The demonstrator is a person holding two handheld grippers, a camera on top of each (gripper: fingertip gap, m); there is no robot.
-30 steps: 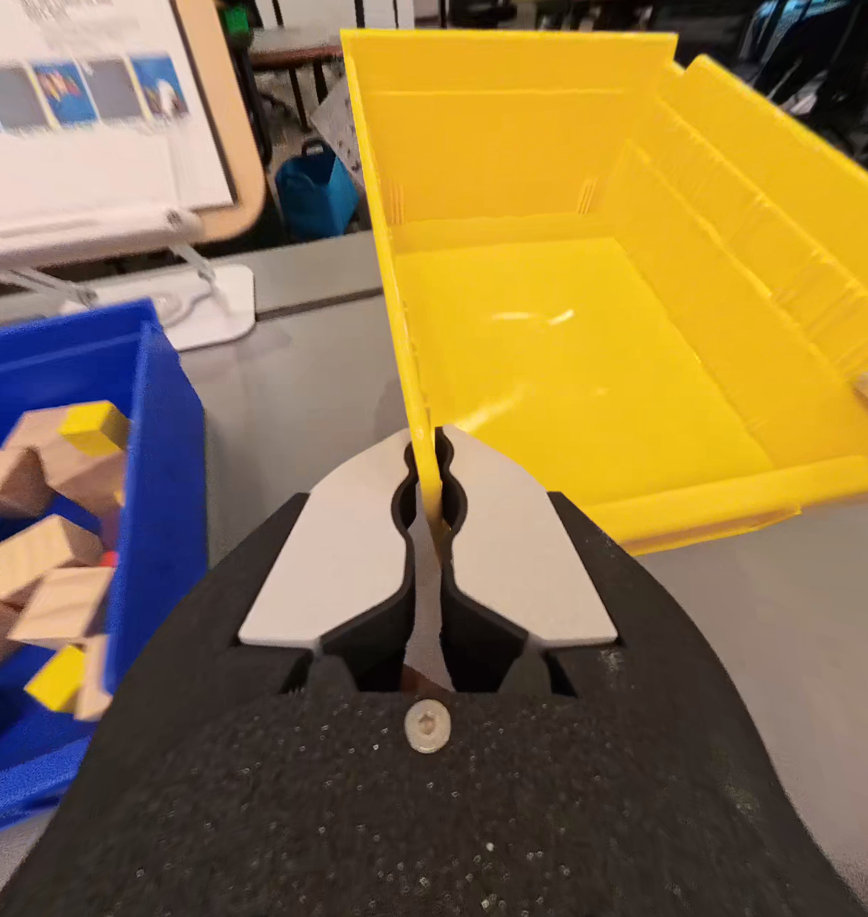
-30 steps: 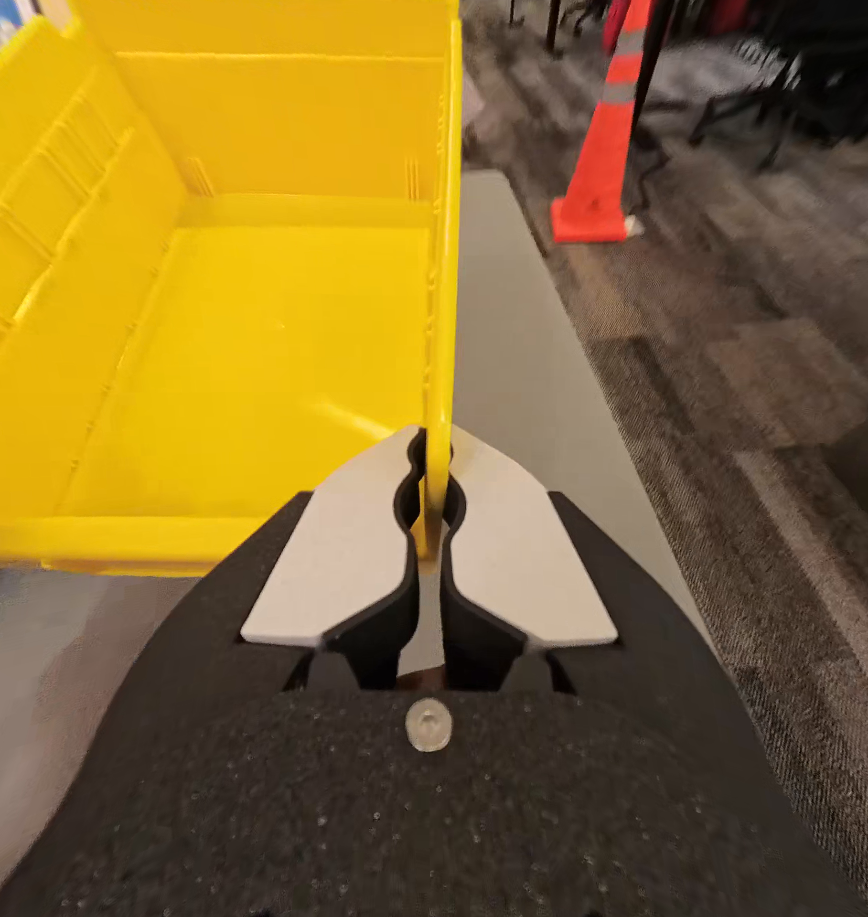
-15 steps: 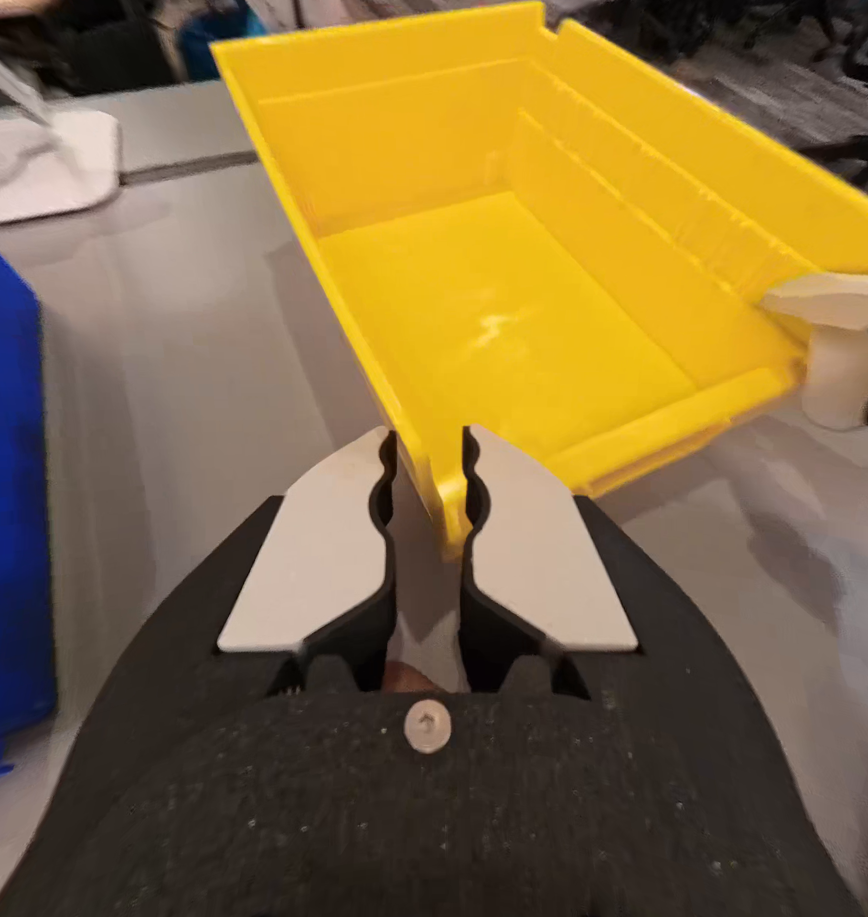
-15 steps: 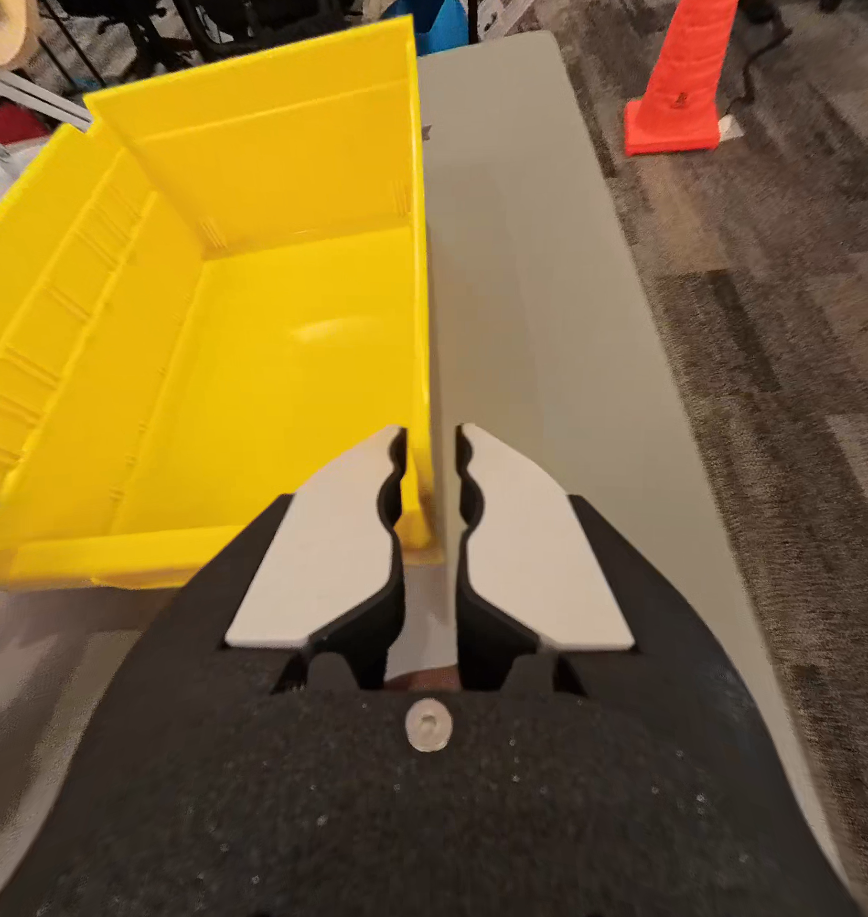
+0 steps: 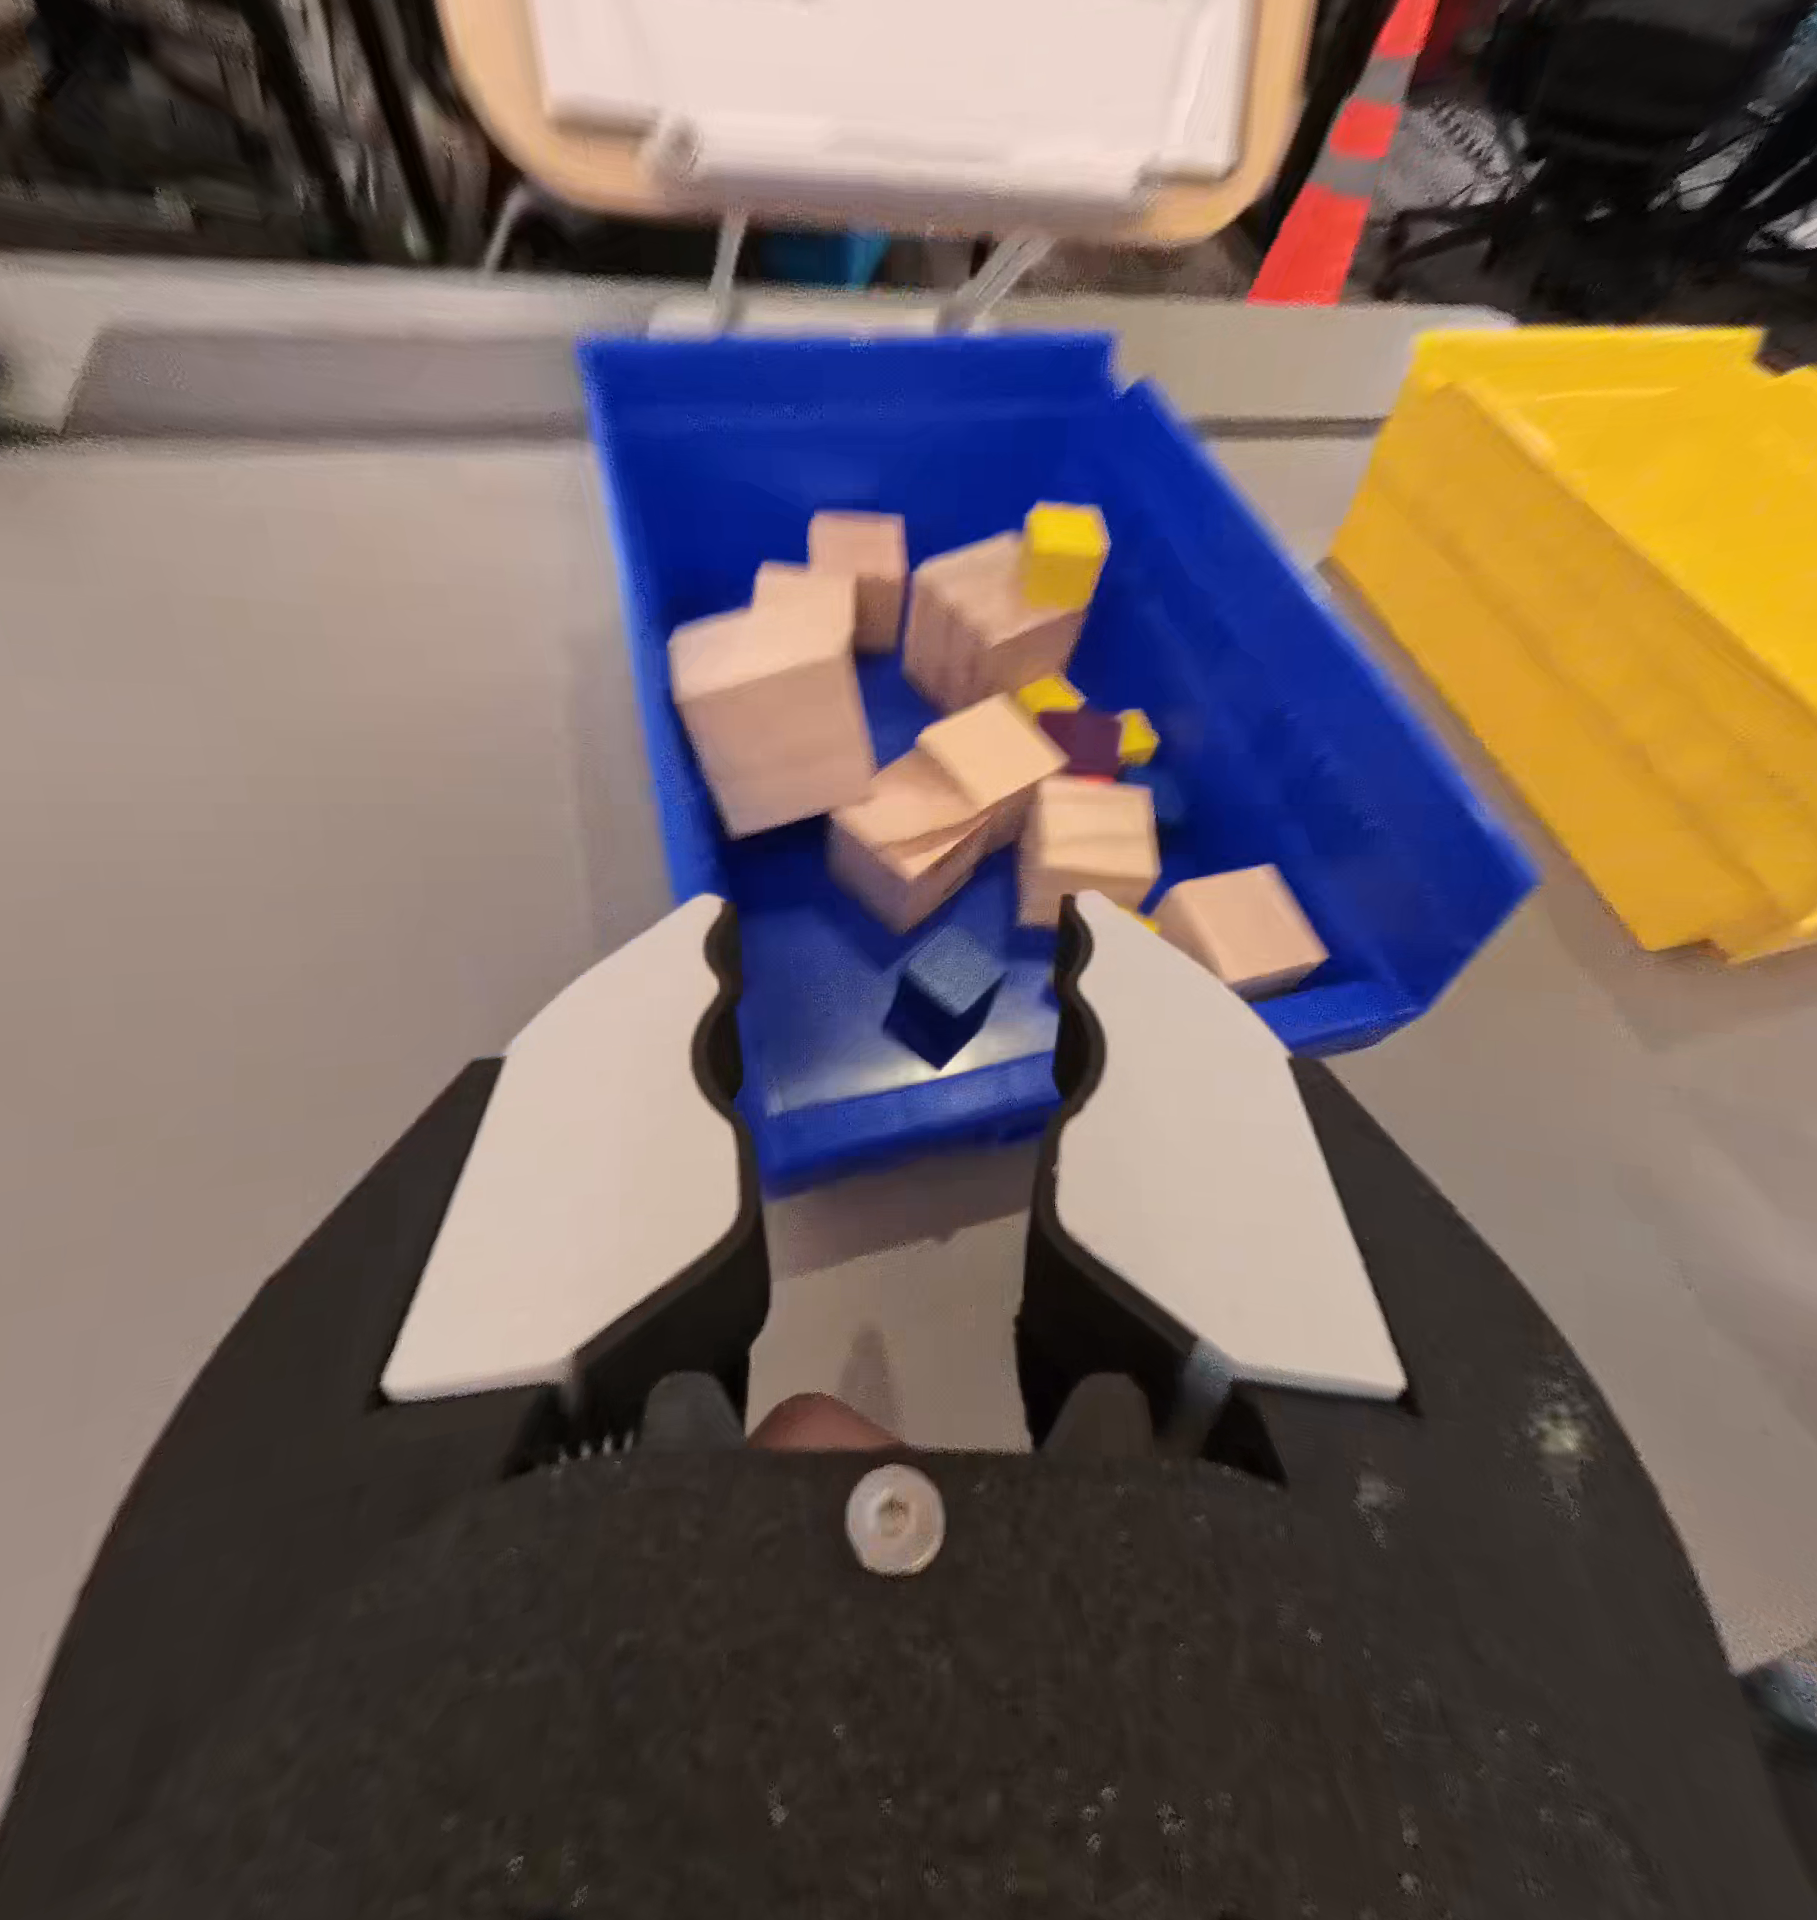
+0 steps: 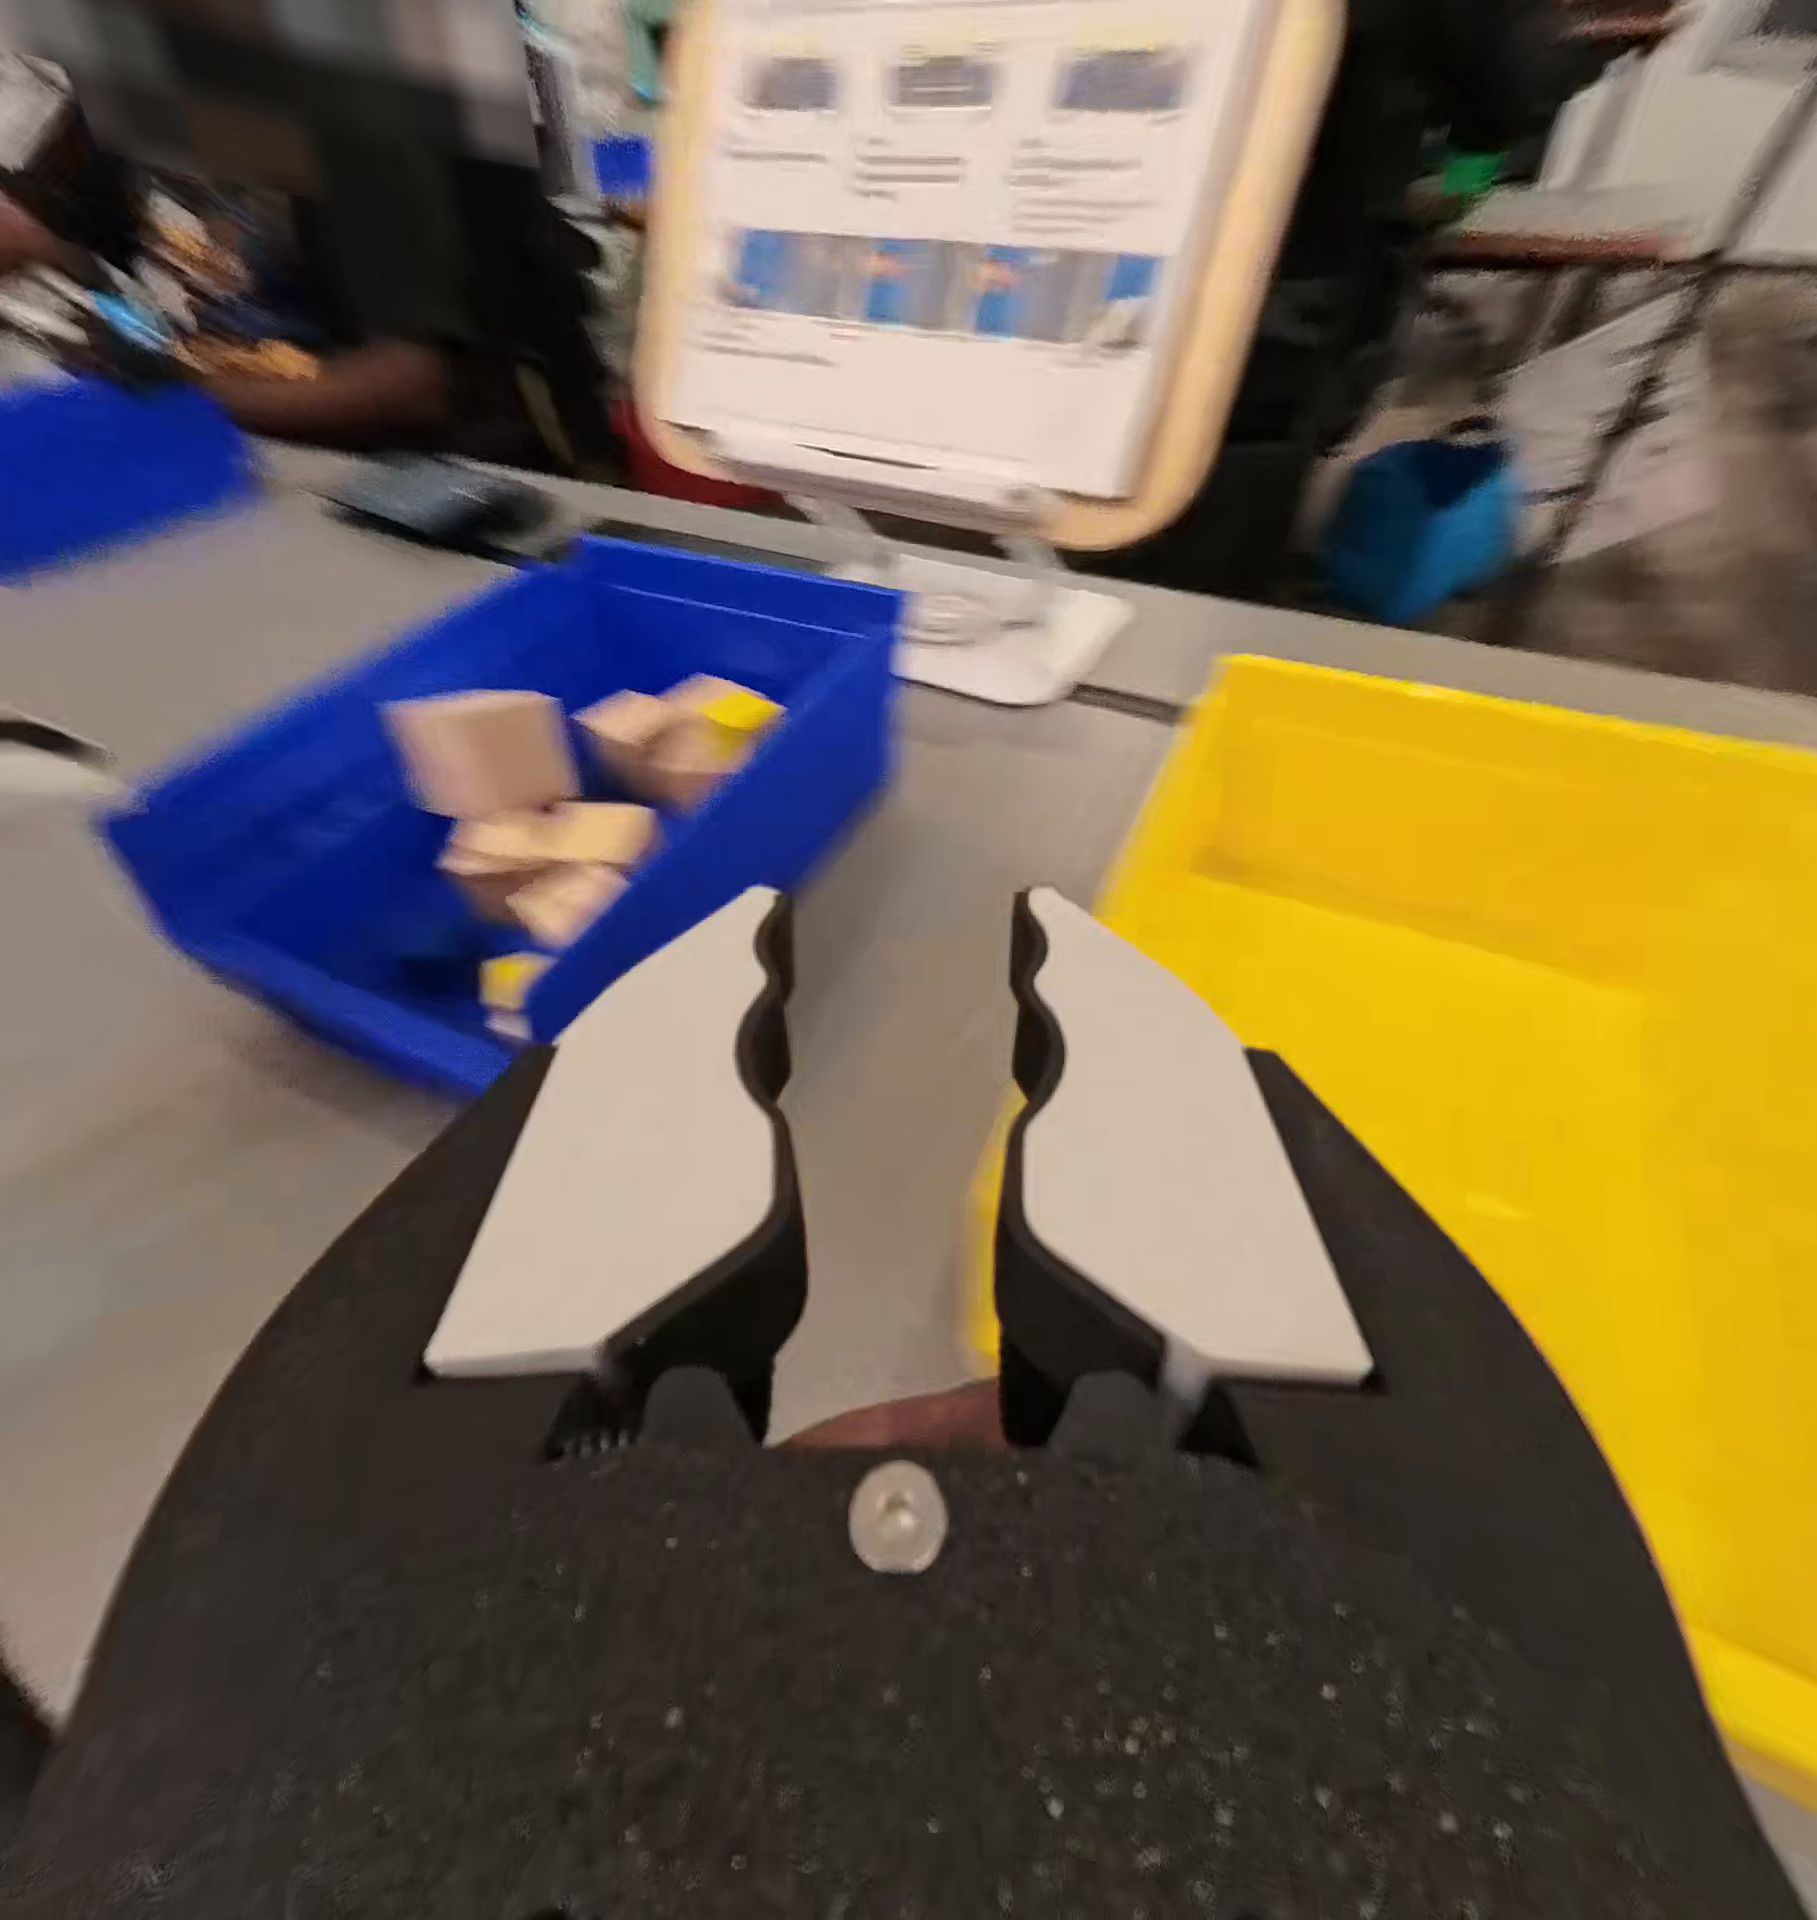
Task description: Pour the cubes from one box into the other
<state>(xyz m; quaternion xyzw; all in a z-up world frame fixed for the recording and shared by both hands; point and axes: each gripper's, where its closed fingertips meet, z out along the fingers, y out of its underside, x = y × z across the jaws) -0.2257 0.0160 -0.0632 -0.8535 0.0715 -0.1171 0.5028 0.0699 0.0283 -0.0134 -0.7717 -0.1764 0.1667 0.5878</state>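
Note:
A blue box [image 5: 1299, 727] on the grey table holds several wooden cubes [image 5: 769, 707], small yellow cubes [image 5: 1062, 551], a purple one and a blue one [image 5: 940, 1003]. My left gripper [image 5: 893, 914] is open and empty, its tips over the blue box's near end. An empty yellow box [image 5: 1631, 665] stands to its right. In the right wrist view the blue box [image 6: 738, 831] is at the left and the yellow box [image 6: 1455, 987] at the right. My right gripper [image 6: 896, 906] is open and empty over the table between them.
A framed instruction sheet [image 6: 945, 249] on a white stand [image 6: 1008, 634] stands behind the boxes. Another blue bin [image 6: 73, 468] and a person's arm are at the far left. An orange cone [image 5: 1330, 208] and a blue bag [image 6: 1423, 520] are beyond the table.
Both grippers have let go of the yellow box's walls and opened wide. Both have swung left and pulled back, so the blue box with the cubes is now ahead.

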